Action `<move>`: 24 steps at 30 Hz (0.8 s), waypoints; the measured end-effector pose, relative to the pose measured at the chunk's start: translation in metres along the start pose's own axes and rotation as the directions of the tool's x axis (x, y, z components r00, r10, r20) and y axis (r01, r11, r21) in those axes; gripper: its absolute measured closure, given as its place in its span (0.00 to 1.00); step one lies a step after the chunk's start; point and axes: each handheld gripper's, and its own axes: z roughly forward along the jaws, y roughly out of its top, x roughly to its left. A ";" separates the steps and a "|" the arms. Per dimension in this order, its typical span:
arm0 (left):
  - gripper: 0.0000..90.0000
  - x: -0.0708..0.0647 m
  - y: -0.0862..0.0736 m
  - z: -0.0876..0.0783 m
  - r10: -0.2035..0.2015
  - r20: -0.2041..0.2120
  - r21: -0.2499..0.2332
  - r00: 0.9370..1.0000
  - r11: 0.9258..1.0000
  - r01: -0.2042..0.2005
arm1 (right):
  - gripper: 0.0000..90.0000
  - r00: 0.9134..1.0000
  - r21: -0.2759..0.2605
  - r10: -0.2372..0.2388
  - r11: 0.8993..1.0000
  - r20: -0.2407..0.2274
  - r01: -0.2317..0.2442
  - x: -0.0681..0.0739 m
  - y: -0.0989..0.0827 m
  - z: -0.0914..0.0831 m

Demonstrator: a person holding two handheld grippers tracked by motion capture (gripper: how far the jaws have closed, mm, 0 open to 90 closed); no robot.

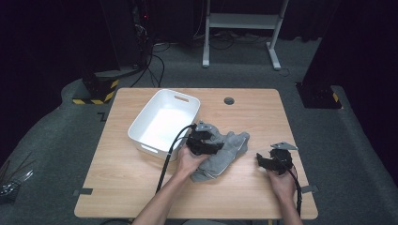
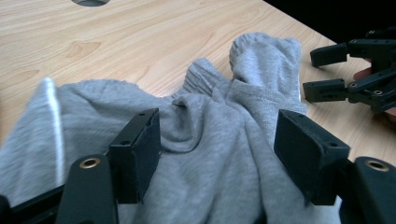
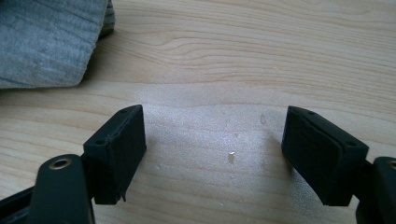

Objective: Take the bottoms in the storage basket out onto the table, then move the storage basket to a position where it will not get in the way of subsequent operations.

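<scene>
Garment (image 1: 224, 152) lies crumpled on surface (image 1: 141, 187), unbinned; tub (image 1: 141, 129) at 10 o'clock; left hand-held gripper (image 2: 217, 156) released over it, right hand-held gripper (image 3: 215, 154) released.

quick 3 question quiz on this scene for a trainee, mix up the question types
1. True or false: the left tongs are clamped shut on the grey garment.
2. What lies between the right tongs' jaws? A) cloth B) bare table C) the bin
3. Fill in: the white bin sits to the ___ of the garment in the high view.

Key: 1 false, the jaws stand apart over the cloth. 2 B, bare table. 3 left.
</scene>
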 end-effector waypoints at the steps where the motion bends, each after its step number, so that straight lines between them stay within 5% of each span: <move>1: 0.36 0.001 0.000 -0.002 0.000 0.000 -0.003 1.000 1.000 0.000 | 0.24 1.000 0.000 0.000 1.000 0.000 0.000 0.000 0.000 0.000; 14: 0.35 0.005 0.000 -0.021 0.004 -0.018 -0.014 1.000 1.000 -0.004 | 0.24 1.000 0.000 0.001 1.000 0.000 -0.001 0.000 0.000 0.000; 24: 0.35 0.018 0.003 -0.050 -0.008 -0.056 -0.054 0.998 0.999 0.005 | 0.24 1.000 0.000 -0.001 1.000 0.001 0.001 0.000 0.000 0.000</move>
